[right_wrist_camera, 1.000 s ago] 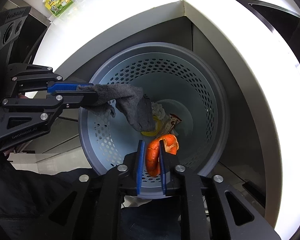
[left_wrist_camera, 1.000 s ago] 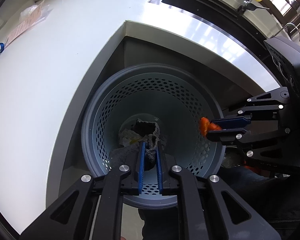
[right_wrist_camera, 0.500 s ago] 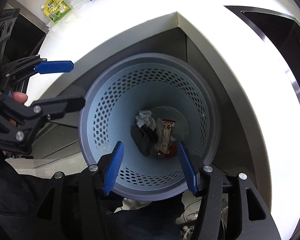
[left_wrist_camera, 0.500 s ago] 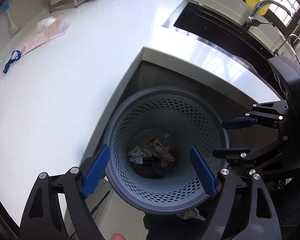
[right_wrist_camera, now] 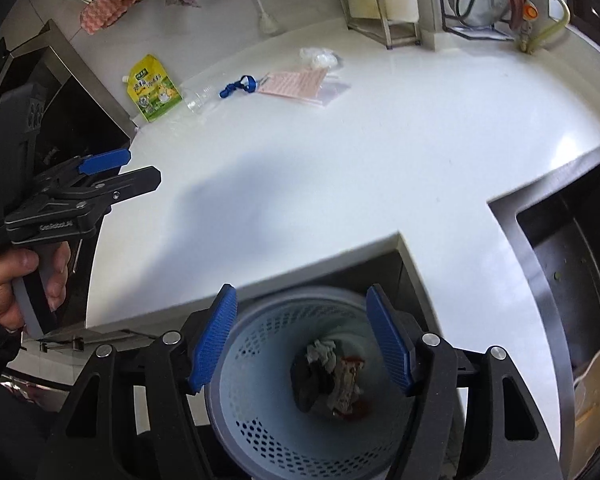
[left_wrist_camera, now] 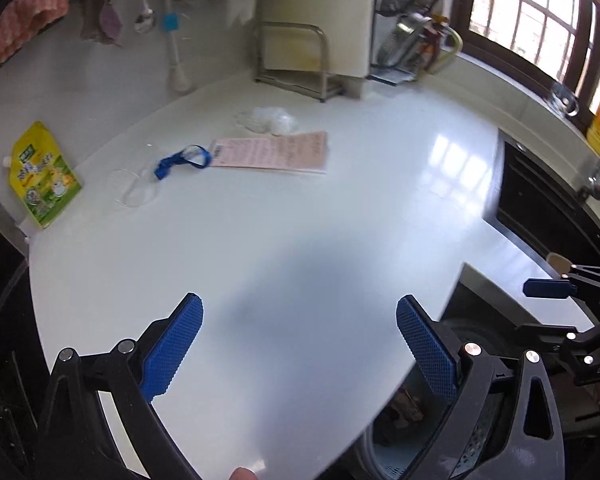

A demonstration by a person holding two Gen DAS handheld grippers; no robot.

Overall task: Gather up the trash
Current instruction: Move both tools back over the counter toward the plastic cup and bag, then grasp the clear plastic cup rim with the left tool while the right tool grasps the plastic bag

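My left gripper is open and empty above the white counter; it also shows in the right wrist view. My right gripper is open and empty over the perforated blue bin, which holds a grey cloth, crumpled paper and a wrapper. On the counter lie a yellow-green pouch, a blue strap, a pink paper sheet, a clear cup and crumpled clear plastic.
A dark sink is set into the counter on the right. A metal rack and a dish rack stand by the back wall. A brush and cloths hang there. A stainless stove edge is at left.
Both grippers let go of the grey cloth and orange peel into the bin, opened, and tilted up. The left gripper has moved over the counter.
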